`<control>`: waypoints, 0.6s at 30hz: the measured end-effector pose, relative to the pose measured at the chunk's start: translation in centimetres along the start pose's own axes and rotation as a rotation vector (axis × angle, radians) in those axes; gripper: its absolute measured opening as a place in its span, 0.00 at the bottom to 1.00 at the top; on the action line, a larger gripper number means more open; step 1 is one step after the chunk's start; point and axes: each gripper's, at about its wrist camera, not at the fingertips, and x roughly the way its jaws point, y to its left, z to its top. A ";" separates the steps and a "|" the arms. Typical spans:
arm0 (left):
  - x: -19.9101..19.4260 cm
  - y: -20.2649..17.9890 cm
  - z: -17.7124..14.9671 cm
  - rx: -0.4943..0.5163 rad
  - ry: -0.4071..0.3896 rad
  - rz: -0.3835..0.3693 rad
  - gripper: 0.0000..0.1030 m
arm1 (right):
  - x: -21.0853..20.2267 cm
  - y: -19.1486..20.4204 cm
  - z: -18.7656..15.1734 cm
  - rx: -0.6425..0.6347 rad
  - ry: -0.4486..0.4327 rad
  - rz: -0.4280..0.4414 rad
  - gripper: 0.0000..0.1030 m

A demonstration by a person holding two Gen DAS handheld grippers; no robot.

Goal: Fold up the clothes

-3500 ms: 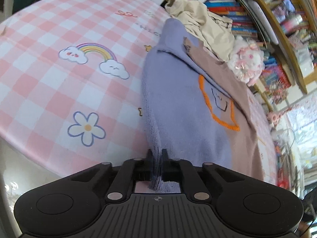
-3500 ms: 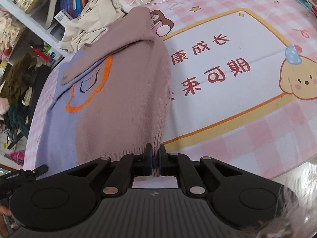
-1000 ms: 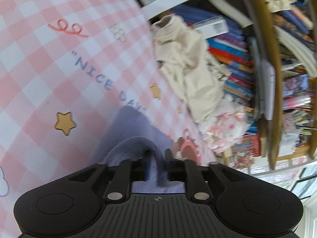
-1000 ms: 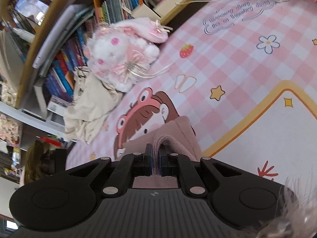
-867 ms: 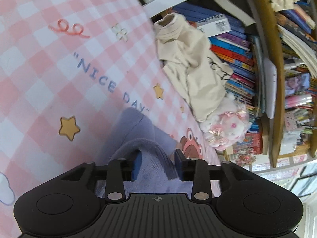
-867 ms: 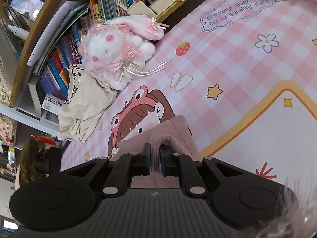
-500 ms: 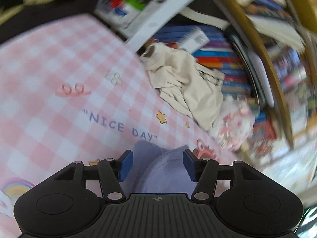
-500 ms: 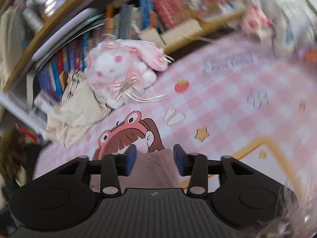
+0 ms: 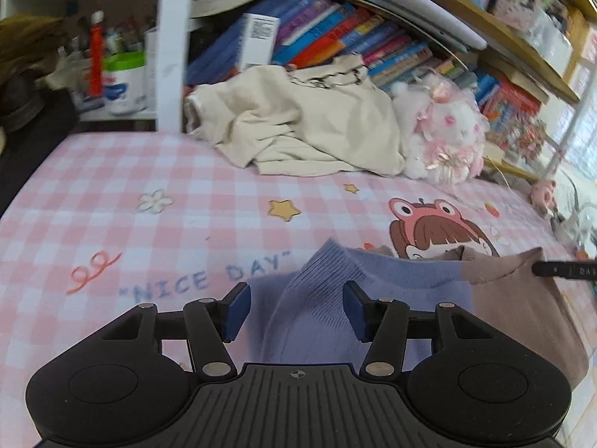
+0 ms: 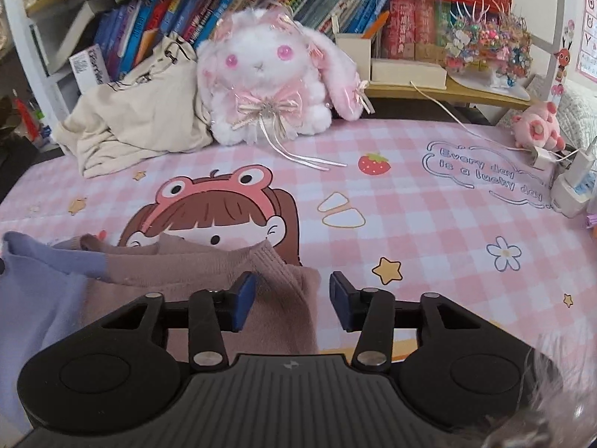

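A knit sweater, lilac on one half (image 9: 328,298) and mauve-brown on the other (image 10: 209,280), lies folded over on the pink checked mat (image 9: 112,194). My left gripper (image 9: 296,308) is open above the sweater's lilac folded edge, jaws wide apart, nothing held. My right gripper (image 10: 287,300) is open over the mauve corner (image 10: 294,291), which lies loose between the blue pads. The tip of the right gripper (image 9: 563,270) shows at the right edge of the left wrist view.
A crumpled cream garment (image 9: 306,130) and a white-and-pink plush rabbit (image 10: 268,78) sit at the mat's far edge against a bookshelf (image 10: 261,0). A small pink plush (image 10: 537,127), a charger and cables (image 10: 571,183) lie at the far right.
Both grippers carried the sweater's hem forward over the garment, then opened and let go. The sweater now lies folded, and both grippers have pulled back and levelled out.
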 end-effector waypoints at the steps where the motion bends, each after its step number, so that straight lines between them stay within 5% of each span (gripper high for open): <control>1: 0.3 -0.3 0.1 0.020 0.003 -0.005 0.51 | 0.3 -0.1 0.1 0.004 0.004 0.004 0.39; 3: 1.1 -0.7 0.4 0.052 0.014 -0.011 0.47 | 0.8 -0.2 0.2 0.005 0.019 0.017 0.26; 5: 2.0 -0.7 0.5 0.058 0.036 -0.024 0.28 | 1.3 -0.3 0.2 0.008 0.036 0.033 0.12; 6: 1.6 -0.5 0.5 0.036 0.028 -0.034 0.06 | 1.4 -0.4 0.1 0.016 0.044 0.044 0.06; 7: 1.3 -0.3 0.6 0.014 0.020 -0.044 0.04 | 1.2 -0.5 0.0 0.030 0.041 0.050 0.06; 12: -0.3 0.9 0.9 -0.096 -0.019 -0.094 0.04 | -2.5 -2.4 0.5 0.194 -0.060 0.121 0.06; 16: 3.4 2.9 0.1 -0.168 0.070 -0.079 0.04 | 1.8 -3.2 0.3 0.229 0.059 0.087 0.06; 18: 4.5 3.2 -0.4 -0.172 0.090 -0.068 0.06 | 2.9 -3.4 -0.3 0.241 0.047 0.100 0.06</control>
